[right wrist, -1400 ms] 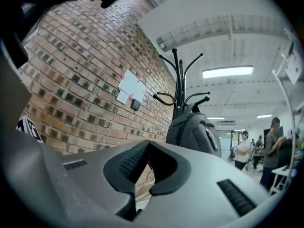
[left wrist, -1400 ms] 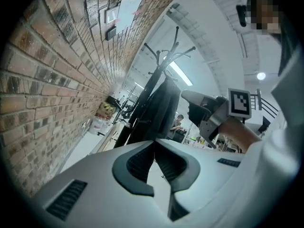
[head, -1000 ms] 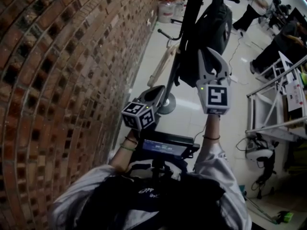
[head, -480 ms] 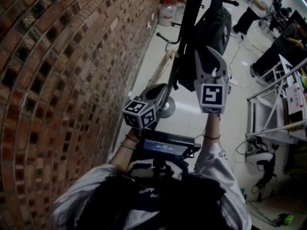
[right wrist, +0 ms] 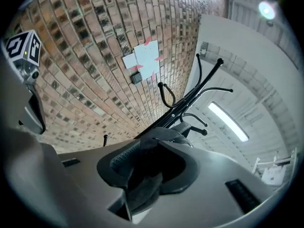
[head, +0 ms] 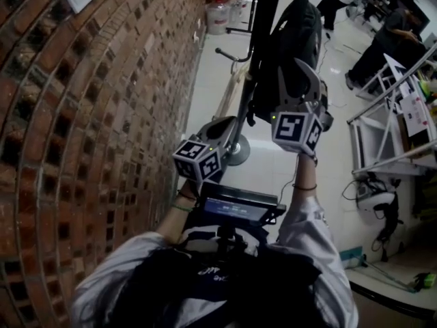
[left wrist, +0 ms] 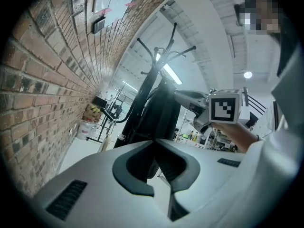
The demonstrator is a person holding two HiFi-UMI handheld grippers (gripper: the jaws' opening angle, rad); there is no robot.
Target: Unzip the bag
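A black backpack (head: pixel 300 33) hangs on a black coat rack (head: pixel 263 19) by the brick wall. My right gripper (head: pixel 298 74) is up against the bag's lower part. Its jaws have just been opening and now stand wide, with a fold of black bag fabric (right wrist: pixel 142 184) lying loose between them. My left gripper (head: pixel 229 125) is lower and to the left, near the rack's pole and short of the bag, with its fingertips together on nothing. In the left gripper view the backpack (left wrist: pixel 164 113) and the right gripper's marker cube (left wrist: pixel 223 107) are ahead of the left gripper (left wrist: pixel 155 141).
The brick wall (head: pixel 82 115) runs close along the left. The rack's round base (head: pixel 237 154) sits on the pale floor. A water jug (head: pixel 217 16) stands behind it. A white metal frame (head: pixel 382 135) and a seated person (head: pixel 382 39) are to the right.
The right gripper has rolled, so its cube shows two faces, and its jaws have spread wider at the bag. The left gripper has drifted slightly up.
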